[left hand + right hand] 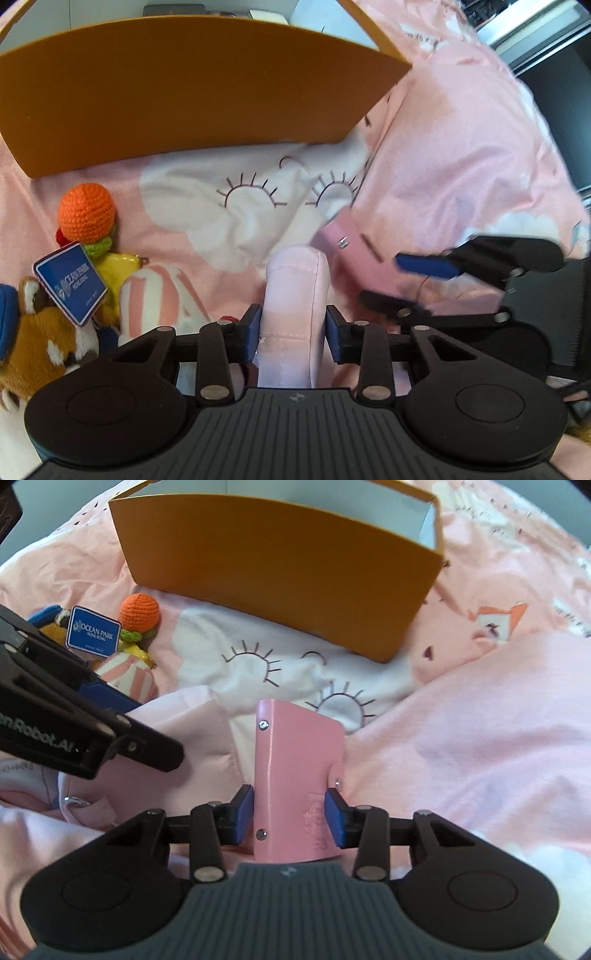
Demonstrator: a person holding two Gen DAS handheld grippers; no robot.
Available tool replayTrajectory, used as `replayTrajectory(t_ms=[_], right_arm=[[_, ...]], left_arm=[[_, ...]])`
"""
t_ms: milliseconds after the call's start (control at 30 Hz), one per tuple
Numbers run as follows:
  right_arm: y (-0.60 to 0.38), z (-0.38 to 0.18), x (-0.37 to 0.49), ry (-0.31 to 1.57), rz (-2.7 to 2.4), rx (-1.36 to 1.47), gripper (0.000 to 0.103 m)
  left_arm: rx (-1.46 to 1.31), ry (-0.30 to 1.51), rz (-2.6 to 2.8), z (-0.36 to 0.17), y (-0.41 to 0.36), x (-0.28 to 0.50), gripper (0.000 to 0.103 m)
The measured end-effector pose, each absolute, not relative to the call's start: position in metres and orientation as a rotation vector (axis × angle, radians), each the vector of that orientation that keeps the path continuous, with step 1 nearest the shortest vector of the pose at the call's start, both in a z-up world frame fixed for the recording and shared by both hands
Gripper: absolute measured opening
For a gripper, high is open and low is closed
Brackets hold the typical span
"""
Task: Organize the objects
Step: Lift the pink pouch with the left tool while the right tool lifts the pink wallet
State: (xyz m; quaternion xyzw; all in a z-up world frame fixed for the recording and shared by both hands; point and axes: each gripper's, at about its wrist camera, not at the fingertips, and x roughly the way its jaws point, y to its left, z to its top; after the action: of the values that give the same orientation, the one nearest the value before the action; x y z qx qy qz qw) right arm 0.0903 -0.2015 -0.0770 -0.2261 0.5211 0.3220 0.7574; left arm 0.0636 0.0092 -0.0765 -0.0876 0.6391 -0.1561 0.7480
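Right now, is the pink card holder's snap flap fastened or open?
Fastened. In the right wrist view the pink card holder has its tab wrapped round the right edge onto the front, with the snap seated. The cover lies flat.

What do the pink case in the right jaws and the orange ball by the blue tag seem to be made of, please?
Pink case: probably faux leather or soft plastic, smooth with a slight sheen, metal rivets and an embossed mark. Orange ball: crocheted yarn, matte, with visible stitch rows.

A pink bedsheet (480,738), printed with white clouds (295,672) bearing closed-eye lashes, covers the bed; a small orange house motif (498,622) sits to the right.
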Motion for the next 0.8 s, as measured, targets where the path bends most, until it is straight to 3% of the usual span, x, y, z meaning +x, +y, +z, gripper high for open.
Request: replayTrajectory(t_ms=[200,267,300,567,800], right_arm=[[-0.188,-0.071,0.071,0.988,0.651,-0.690,0.041],[-0.190,-0.068,0.071,0.961,0.623,-0.726,0.019],[-0.192,-0.067,0.073,0.950,0.599,-0.743,0.017],[-0.232,-0.066,0.147,1.167,0.653,-0.387,0.022],[-0.228,-0.070,0.173,1.234,0.720,-0.379,0.022]], left_arm=[[-0.106,1.346,-0.298,-0.070,0.002,0.051,0.038],[-0.110,1.318,-0.290,-0.065,0.006,0.048,0.037],[-0.112,1.297,-0.284,-0.061,0.007,0.047,0.037],[-0.209,1.114,-0.268,-0.042,0.020,0.059,0.037],[-0.150,1.210,-0.171,-0.078,0.018,0.079,0.037]])
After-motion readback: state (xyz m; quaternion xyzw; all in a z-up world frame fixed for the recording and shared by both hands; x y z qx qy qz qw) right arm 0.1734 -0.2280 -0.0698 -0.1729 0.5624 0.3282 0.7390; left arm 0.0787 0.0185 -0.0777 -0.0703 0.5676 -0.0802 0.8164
